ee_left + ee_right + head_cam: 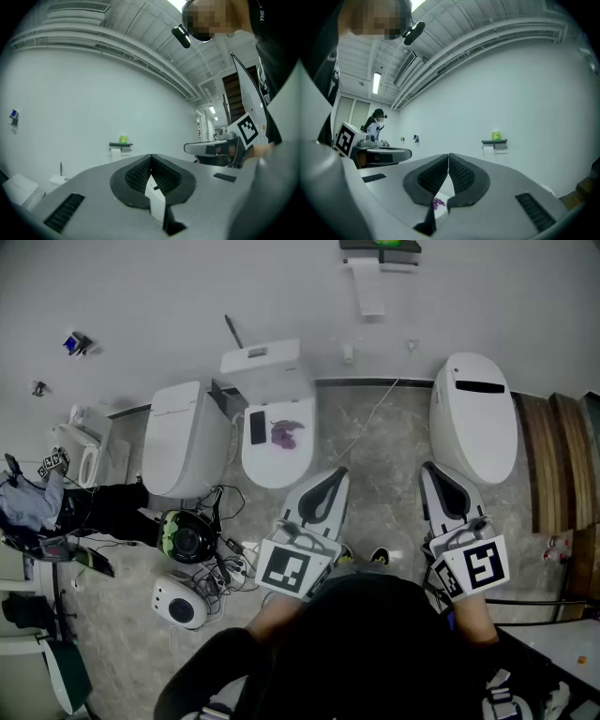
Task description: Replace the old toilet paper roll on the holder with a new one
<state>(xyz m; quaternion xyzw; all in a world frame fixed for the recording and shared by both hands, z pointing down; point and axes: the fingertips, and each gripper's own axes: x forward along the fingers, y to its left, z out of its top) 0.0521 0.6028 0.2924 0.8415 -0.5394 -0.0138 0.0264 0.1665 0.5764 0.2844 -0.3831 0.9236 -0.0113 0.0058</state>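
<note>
Head view, left tool (336,474) and right tool (427,470) both closed, empty, level, facing wall holder (380,259)

No word, number or brand can be read anywhere here. Closest to signs are the black-and-white square markers (284,570) on the left gripper (335,476) and right gripper (430,470): patterns only, no letters.

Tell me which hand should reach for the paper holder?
Left, just barely: both are shut, empty and far away, but the left gripper aims nearer the paper holder than the right gripper.
</note>
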